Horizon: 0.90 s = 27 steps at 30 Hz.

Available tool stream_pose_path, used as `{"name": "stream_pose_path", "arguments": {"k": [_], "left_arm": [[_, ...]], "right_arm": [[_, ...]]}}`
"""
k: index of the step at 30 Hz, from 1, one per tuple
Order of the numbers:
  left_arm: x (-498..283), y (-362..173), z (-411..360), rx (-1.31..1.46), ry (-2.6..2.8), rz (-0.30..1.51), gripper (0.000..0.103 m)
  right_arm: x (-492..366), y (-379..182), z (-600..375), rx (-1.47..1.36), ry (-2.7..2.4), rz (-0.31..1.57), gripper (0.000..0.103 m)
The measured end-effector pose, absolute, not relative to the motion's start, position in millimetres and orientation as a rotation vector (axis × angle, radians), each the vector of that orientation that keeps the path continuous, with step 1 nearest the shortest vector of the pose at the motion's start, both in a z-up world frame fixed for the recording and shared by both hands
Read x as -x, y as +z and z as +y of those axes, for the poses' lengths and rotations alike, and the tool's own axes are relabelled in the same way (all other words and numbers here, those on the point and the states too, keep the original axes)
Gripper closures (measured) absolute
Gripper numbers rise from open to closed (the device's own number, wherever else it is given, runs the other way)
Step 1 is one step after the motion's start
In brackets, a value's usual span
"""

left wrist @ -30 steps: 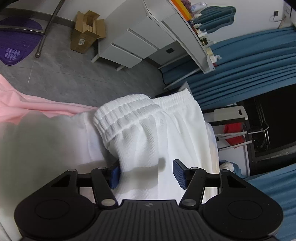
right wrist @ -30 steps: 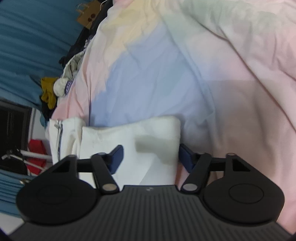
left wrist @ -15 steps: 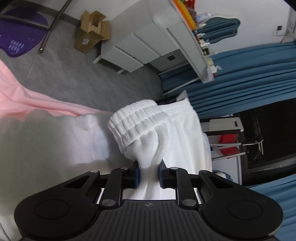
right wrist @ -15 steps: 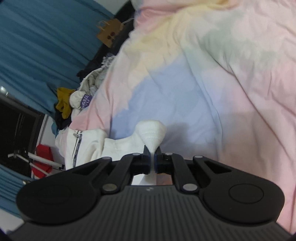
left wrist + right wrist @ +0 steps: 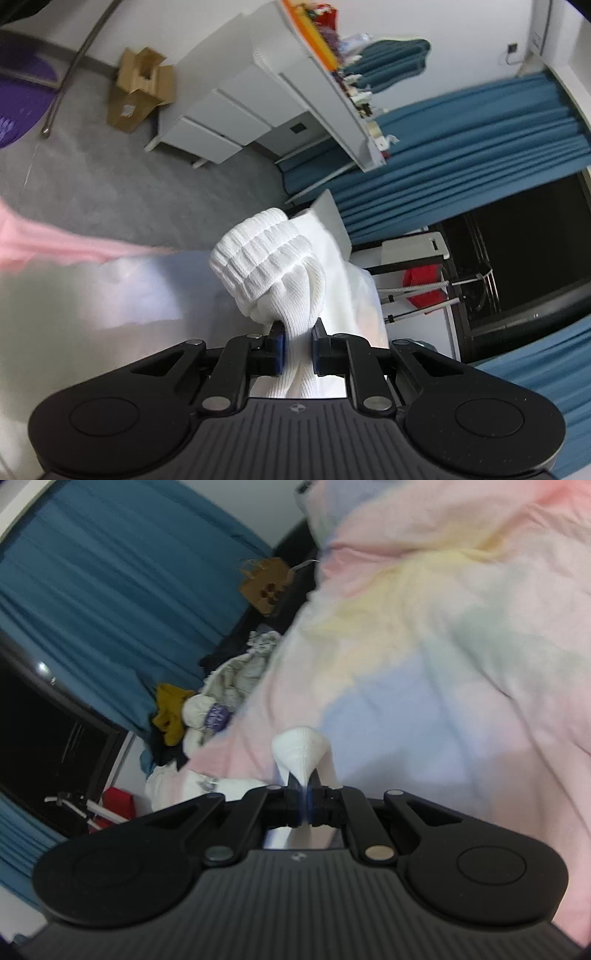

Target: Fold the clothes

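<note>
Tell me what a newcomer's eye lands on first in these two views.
First, the white garment, its ribbed elastic band bunched into a fist-like knot, pinched in the left claw at centre. In the right wrist view, the right claw is clamped on a thinner white fold. Behind it spreads the pastel bedsheet; blue curtains hang at the side.

White ribbed garment (image 5: pixel 273 273) (elastic waistband bunched), lifted, hanging above bedsheet
</note>
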<state>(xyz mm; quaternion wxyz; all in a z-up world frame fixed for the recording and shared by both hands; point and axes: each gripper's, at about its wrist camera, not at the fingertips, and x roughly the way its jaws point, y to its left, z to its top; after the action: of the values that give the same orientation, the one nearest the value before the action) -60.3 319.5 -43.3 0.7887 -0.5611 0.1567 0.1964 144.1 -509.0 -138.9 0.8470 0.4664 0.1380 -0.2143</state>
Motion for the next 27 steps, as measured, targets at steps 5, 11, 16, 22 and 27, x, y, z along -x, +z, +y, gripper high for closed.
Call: {"name": "stream_pose_path", "arguments": {"k": [5, 11, 16, 22, 27], "left_arm": [[-8, -1, 331, 1.124, 0.412, 0.358, 0.089], [-151, 13, 349, 1.058, 0.442, 0.445, 0.089], [-268, -17, 367, 0.980, 0.498, 0.545, 0.089], [-349, -66, 373, 0.897, 0.523, 0.650, 0.086], [-352, -73, 380, 0.874, 0.428, 0.662, 0.073]], "right_arm": [[-225, -90, -490, -0.864, -0.411, 0.287, 0.097], [-369, -69, -460, -0.704, -0.458, 0.332, 0.097], [-476, -104, -439, -0.578, -0.481, 0.387, 0.097], [-537, -161, -429, -0.501, -0.454, 0.456, 0.097], [-534, -166, -437, -0.530, -0.356, 0.446, 0.091]]}}
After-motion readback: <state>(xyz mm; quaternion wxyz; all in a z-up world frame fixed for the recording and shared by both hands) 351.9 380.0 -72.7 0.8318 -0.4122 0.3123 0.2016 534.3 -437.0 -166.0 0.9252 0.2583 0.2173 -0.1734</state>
